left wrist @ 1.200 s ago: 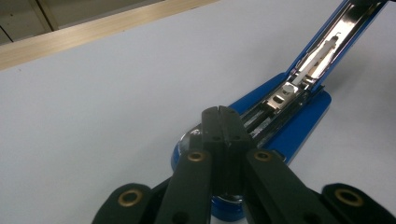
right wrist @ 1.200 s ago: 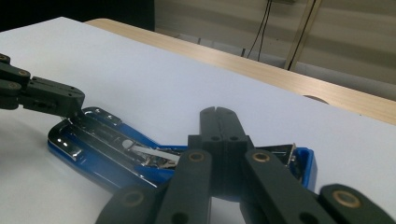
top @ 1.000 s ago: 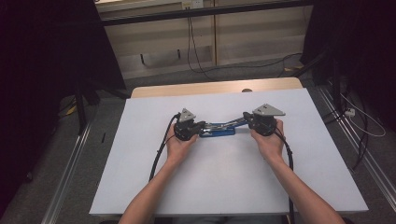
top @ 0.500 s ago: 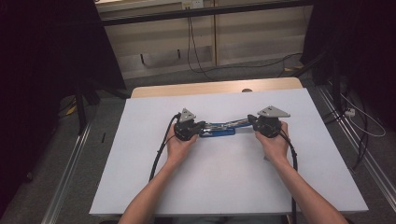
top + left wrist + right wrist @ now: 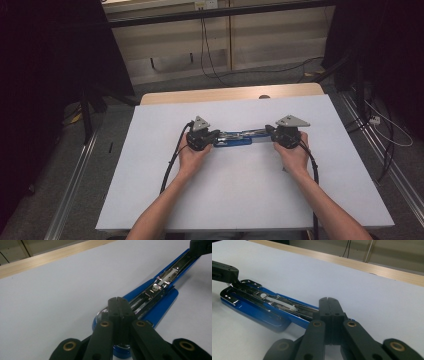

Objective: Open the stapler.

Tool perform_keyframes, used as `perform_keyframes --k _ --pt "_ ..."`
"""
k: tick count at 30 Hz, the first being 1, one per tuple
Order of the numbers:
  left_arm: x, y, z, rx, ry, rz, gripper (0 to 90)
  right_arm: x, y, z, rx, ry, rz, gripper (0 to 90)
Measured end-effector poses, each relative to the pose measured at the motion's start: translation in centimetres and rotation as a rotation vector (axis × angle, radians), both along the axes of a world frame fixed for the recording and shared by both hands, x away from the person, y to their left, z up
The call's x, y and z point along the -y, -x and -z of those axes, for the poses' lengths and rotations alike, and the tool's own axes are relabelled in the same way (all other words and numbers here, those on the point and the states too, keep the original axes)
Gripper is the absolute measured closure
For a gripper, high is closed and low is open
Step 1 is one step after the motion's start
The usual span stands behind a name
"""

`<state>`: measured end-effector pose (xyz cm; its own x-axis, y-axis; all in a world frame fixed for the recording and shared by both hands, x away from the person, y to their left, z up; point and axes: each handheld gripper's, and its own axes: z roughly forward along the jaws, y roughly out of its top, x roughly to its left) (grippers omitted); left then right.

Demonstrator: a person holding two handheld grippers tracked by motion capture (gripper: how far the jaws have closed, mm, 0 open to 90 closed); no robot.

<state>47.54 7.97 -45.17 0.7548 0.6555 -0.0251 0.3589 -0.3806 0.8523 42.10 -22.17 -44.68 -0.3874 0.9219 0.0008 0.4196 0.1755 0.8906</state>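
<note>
High view: a blue stapler [image 5: 235, 138], opened out flat, is seen on the white table [image 5: 240, 200], a little to the far side of its middle. Its long axis runs left to right, so that one end is met by each hand. The left tongs [image 5: 216, 136] are placed at the stapler's left end and the right tongs [image 5: 269, 133] at its right end, the two pointing toward each other along that same axis. Both hands are equally near their own ends, and the stapler lies between them.

Left gripper view: the left tongs [image 5: 119, 305] are seen drawn together, with no gap between the tips, resting over the rounded blue end of the stapler [image 5: 160, 287]. Whether a thin part of the stapler is pinched between them cannot be told. The chrome magazine is seen stretching away to the upper right, where the other tongs [image 5: 200, 247] are met at its far end.

Right gripper view: the right tongs [image 5: 329, 305] are likewise seen closed, tip against tip, at the near end of the open stapler [image 5: 262, 302]; again a pinch on the metal cannot be confirmed. The chrome channel and blue base are seen running away to the left, up to the left tongs [image 5: 227, 273]. Any coming move is judged to turn on this shared line: the stapler's length is lined up with both tongs, one at each end
</note>
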Motion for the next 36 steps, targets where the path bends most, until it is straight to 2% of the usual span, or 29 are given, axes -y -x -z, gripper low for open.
perform_keyframes --k 9,13,18,23,30,32,35,36 --pt "0.1 0.0 -0.4 -0.008 0.015 -0.009 90.0 0.0 -0.1 0.1 -0.002 -0.009 -0.013 90.0" --pt "0.2 0.0 -0.8 -0.007 -0.003 0.000 90.0 0.0 -0.1 0.0 0.006 -0.009 -0.009 90.0" --pt "0.1 -0.2 -0.8 -0.017 0.017 0.004 90.0 0.1 -0.1 0.0 0.005 -0.016 -0.006 90.0" --pt "0.3 0.0 -0.9 -0.004 0.022 0.010 85.1 0.3 -0.1 0.0 0.009 -0.031 -0.009 89.9" --pt "0.0 0.3 -1.6 -0.004 0.062 0.021 78.0 0.4 0.1 -0.3 0.020 -0.056 -0.026 86.0" --pt "-0.2 0.5 -1.8 0.000 0.071 0.032 73.6 0.4 0.1 -0.4 0.020 -0.058 -0.032 85.1" --pt "-0.3 0.9 -1.9 0.007 0.063 0.044 65.1 0.4 0.3 -0.4 0.012 -0.050 -0.027 83.6" --pt "-0.4 1.1 -1.9 0.008 0.061 0.042 62.2 0.6 0.4 -0.5 0.015 -0.062 -0.033 82.7"
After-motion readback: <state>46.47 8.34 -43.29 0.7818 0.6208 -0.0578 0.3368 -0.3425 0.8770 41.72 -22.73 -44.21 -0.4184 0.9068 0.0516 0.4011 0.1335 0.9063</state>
